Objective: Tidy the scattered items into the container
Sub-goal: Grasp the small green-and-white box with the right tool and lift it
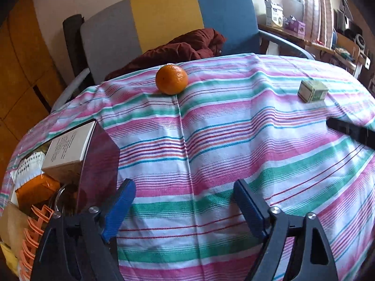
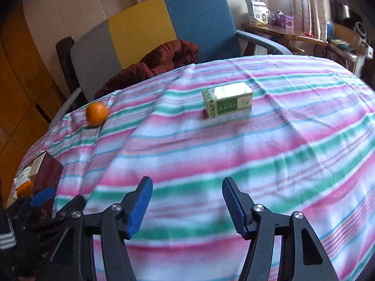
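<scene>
So we've got two stragglers left on the striped desk (image 1: 211, 140): the orange (image 1: 171, 79), sitting upper middle of the left wrist view near the far edge, and the green box (image 2: 227, 103), lying flat on its long side just above the centre of the right wrist view. Both sit well apart from each other and from the container (image 1: 98, 154), which is the dark red bin at the lower left of the left wrist frame. It's already stuffed with a white carton (image 1: 70, 147), an orange packet (image 1: 35, 189) and some peach-coloured clips (image 1: 32, 234), so we reckon most of the tidying is done

Left tool (image 1: 185, 201) is spread wide with nothing between its blue pads, hanging just beside the bin's rim, which to us reads like it's free for the next pick. The orange lines up roughly ahead of it, so that looks like its target

Right tool (image 2: 185, 201) is partly open and empty too, and the green box sits pretty much straight ahead of its gap. Makes sense: the narrow width of the box faces the pads, so a moderate opening should do. That view is a bit blurry, so we can't read the box label
</scene>
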Demonstrator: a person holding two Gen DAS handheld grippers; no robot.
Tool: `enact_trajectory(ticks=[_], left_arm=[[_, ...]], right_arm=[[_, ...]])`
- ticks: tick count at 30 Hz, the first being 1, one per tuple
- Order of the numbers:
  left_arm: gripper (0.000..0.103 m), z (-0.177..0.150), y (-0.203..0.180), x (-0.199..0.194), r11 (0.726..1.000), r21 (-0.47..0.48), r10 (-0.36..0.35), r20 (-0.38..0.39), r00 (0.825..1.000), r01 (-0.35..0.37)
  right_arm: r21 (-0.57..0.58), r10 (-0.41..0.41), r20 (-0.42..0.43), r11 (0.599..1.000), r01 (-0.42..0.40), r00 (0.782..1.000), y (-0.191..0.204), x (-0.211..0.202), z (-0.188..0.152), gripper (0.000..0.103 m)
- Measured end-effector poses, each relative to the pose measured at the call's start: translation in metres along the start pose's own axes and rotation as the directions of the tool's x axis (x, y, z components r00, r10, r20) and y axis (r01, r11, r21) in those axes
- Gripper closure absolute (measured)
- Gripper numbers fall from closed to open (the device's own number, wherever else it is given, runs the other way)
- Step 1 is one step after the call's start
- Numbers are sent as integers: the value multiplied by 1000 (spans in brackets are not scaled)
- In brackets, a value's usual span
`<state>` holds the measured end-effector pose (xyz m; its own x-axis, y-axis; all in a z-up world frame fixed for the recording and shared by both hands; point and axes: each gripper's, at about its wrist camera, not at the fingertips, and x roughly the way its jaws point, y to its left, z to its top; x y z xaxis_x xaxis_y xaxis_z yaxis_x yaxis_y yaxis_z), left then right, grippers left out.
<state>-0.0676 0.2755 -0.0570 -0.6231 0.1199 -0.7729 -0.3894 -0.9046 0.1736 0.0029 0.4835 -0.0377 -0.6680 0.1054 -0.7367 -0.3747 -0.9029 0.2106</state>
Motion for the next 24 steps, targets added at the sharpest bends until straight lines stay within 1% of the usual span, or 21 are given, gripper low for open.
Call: enact_trajectory(ticks=[2,3,6,7,9,11,13,16,18,20,21,22,24], left_arm=[[10,-1,-2,-1,1000,-8,0,20,1000,1],[10,0,-2,0,1000,-10,0,17,1000,1],[8,2,-2,1,1000,-25,-6,8,1000,6],[7,2,-2,1,1000,-24,-11,6,1000,11],[4,1,-5,0,1000,-18,-26,11,1000,26],[1,-2,-9,0,1000,11,-16,27,999,16],[1,-4,-9,-1,1000,19,-14,44,999,13],[0,-3,-9,-1,1000,16,-11,45,999,10],[0,-4,-9,-1,1000,17,-8,52,999,8],[0,-5,-10,-1,1000,20,-5,60,998,4],[0,-5,-10,-1,1000,20,-5,62,998,4],[0,-6,-10,-2,1000,22,-4,66,998,3],[0,-6,-10,-2,1000,24,-4,70,998,2]], right_arm=[[4,-18,10,1000,18,1000,-9,8,19,36],[16,-23,14,1000,23,1000,-16,12,30,34],[58,-52,16,997,51,999,-32,25,61,33],[61,-61,14,996,60,998,-36,29,71,30],[37,-77,16,996,76,997,-38,39,87,29],[0,-107,15,994,107,994,-37,51,100,28],[-2,-124,9,992,124,992,-40,64,110,28],[90,-144,-16,985,145,989,-57,79,121,27],[153,-126,-45,979,132,991,-69,88,123,27],[180,-108,-72,976,119,992,-75,97,121,27],[178,-102,-80,977,115,992,-75,100,120,29],[157,-106,-75,981,117,992,-72,100,119,34],[80,-91,-80,992,97,993,-60,100,117,45]])
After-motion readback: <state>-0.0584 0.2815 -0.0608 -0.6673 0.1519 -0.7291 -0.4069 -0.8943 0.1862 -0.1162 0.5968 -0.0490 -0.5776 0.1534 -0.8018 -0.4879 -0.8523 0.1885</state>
